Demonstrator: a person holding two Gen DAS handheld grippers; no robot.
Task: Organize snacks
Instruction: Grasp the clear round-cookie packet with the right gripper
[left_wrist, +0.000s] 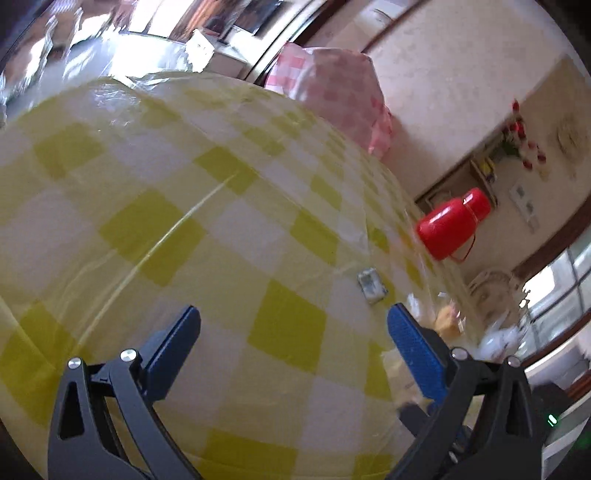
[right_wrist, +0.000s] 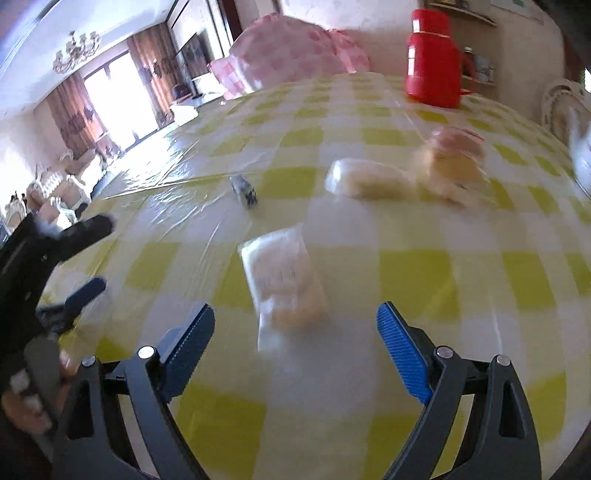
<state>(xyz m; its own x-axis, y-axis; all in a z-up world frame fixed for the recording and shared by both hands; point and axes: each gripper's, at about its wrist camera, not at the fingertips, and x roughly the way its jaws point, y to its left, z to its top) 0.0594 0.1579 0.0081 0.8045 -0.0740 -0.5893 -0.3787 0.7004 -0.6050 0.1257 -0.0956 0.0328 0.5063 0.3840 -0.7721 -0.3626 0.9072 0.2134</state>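
Note:
In the right wrist view, a clear-wrapped pale snack packet lies on the yellow checked tablecloth, just ahead of my open, empty right gripper. Two more wrapped pastries lie farther right: a pale oblong one and a rounder golden one. A small dark-and-silver wrapped candy lies at mid-table; it also shows in the left wrist view. My left gripper is open and empty above the cloth, and appears at the left of the right wrist view.
A red thermos jug stands at the table's far side, also seen in the left wrist view. A pink checked mesh food cover sits at the far edge. A white dish is at the right edge.

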